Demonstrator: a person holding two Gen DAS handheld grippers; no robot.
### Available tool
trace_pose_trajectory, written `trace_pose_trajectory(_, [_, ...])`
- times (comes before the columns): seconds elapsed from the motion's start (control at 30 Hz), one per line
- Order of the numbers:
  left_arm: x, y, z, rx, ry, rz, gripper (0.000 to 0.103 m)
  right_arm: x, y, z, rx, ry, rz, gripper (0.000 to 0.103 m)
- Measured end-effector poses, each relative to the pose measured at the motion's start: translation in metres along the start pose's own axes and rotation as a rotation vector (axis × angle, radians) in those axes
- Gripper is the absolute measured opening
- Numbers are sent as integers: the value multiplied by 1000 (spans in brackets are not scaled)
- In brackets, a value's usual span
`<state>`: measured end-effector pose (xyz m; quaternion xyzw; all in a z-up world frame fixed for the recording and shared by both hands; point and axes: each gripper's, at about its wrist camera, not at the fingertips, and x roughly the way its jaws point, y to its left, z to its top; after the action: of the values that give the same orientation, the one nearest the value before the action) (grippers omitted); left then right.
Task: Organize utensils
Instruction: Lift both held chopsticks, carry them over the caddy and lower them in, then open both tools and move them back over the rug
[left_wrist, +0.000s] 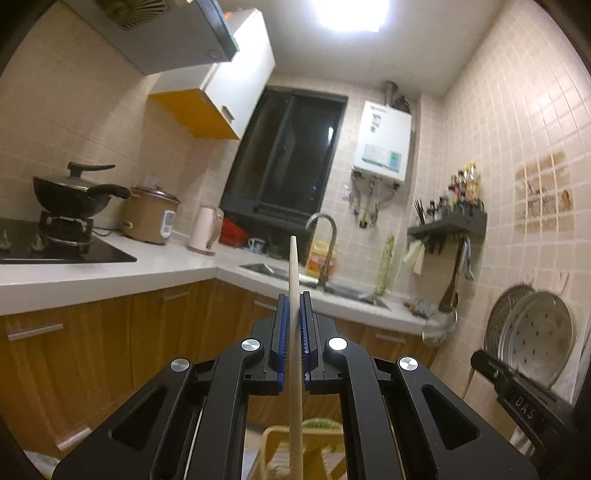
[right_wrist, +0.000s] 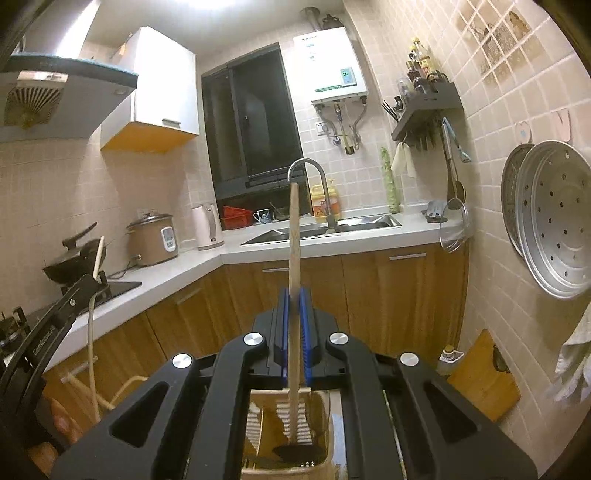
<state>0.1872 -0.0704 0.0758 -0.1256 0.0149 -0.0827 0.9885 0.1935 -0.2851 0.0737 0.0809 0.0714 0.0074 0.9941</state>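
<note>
Left gripper (left_wrist: 294, 306): my jaws clamp a pale wooden handle (left_wrist: 294, 280), upright over the holder.
Right gripper (right_wrist: 294, 304): clamped on a dark-headed spatula (right_wrist: 294, 236), head low inside the wooden holder (right_wrist: 317, 398).
Progress: both utensils unreleased, I judge.

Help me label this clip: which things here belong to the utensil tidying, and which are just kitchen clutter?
In the job:
left gripper clamping a pale wooden handle
right gripper clamping a wooden utensil
slatted holder below

Lying about:
wok
rice cooker
kettle
steamer trays
</note>
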Motion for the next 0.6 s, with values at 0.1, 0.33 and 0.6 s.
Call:
trace_pose_trajectory(0.1, [-6,8,-4,-12,19,-20,5,-13,8,-5,-47,-28,-8,5])
trace_pose_trajectory(0.33, [-19,19,0,-20,55,-70,5,-26,16,-15,-87,21,16,5])
trace_pose_trajectory(0.6, [-33,18,29,-5,-32,-89,5,-22,7,-1,-30,83,72,5])
